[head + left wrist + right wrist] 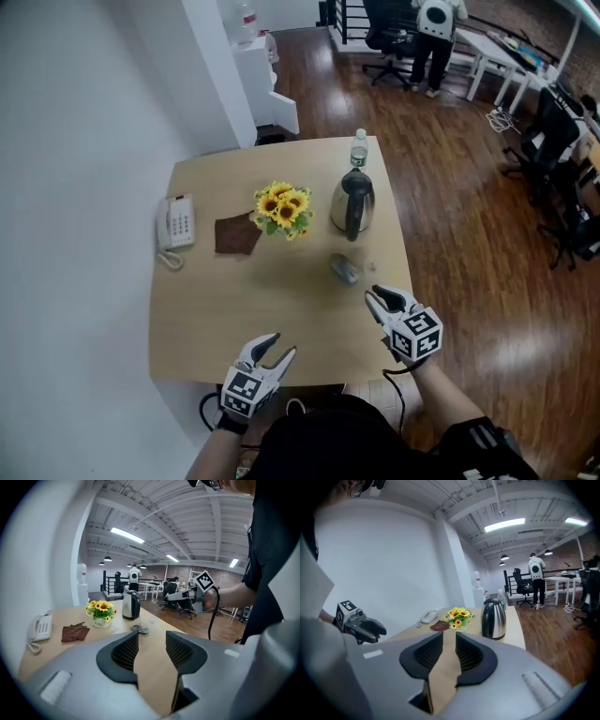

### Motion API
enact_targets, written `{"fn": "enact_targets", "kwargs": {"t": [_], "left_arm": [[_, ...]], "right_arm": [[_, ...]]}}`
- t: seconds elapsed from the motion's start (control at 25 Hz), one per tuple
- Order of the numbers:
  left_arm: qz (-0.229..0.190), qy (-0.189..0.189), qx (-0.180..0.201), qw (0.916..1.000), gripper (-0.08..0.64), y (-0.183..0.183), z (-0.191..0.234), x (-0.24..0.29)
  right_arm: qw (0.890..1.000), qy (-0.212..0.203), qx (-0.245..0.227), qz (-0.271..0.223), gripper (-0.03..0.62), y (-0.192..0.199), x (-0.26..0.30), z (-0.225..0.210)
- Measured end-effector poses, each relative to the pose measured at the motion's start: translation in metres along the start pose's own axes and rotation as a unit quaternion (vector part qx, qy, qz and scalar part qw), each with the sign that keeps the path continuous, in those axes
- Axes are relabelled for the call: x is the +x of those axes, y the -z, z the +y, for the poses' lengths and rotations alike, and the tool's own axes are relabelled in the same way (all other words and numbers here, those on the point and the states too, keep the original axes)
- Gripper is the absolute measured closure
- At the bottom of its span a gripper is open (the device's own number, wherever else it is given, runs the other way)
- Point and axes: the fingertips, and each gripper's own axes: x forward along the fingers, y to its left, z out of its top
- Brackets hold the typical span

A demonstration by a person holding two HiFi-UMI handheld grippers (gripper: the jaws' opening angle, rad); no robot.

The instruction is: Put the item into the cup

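A small grey item (344, 270) lies on the wooden table (206, 319), just in front of the steel kettle (353, 203). In the left gripper view this grey item (139, 629) looks flat and rounded. I cannot make out a cup. My right gripper (381, 298) hovers open near the table's right front edge, a short way this side of the item, with nothing between its jaws (449, 641). Over the front edge my left gripper (277, 349) is open and empty too (152, 641). Each gripper shows in the other's view: the right gripper (174, 596) and the left gripper (370, 627).
A pot of sunflowers (283, 210), a brown cloth (235, 234) and a white phone (175, 223) stand across the table's far half. A water bottle (359, 150) is behind the kettle. Wood floor, office chairs and a standing person (436, 37) lie beyond.
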Motion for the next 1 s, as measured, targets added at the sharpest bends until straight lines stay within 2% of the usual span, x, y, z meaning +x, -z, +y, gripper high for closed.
{"fn": "enact_targets", "kwargs": {"t": [0.16, 0.36, 0.72, 1.0], "left_arm": [[-0.011, 0.015, 0.010, 0.9998, 0.382, 0.002, -0.012, -0.009], [-0.020, 0.032, 0.020, 0.9991, 0.382, 0.014, -0.032, -0.043], [-0.048, 0.053, 0.040, 0.9967, 0.382, 0.061, -0.085, -0.154], [-0.059, 0.064, 0.048, 0.9950, 0.382, 0.093, -0.122, -0.233]], "right_arm": [[1.000, -0.003, 0.021, -0.009, 0.495, 0.012, -0.021, 0.026], [0.999, -0.004, 0.043, -0.019, 0.497, 0.028, -0.047, 0.082], [0.998, -0.005, 0.031, -0.060, 0.517, 0.053, -0.116, 0.211], [0.997, -0.019, 0.026, -0.075, 0.580, 0.077, -0.161, 0.309]]}}
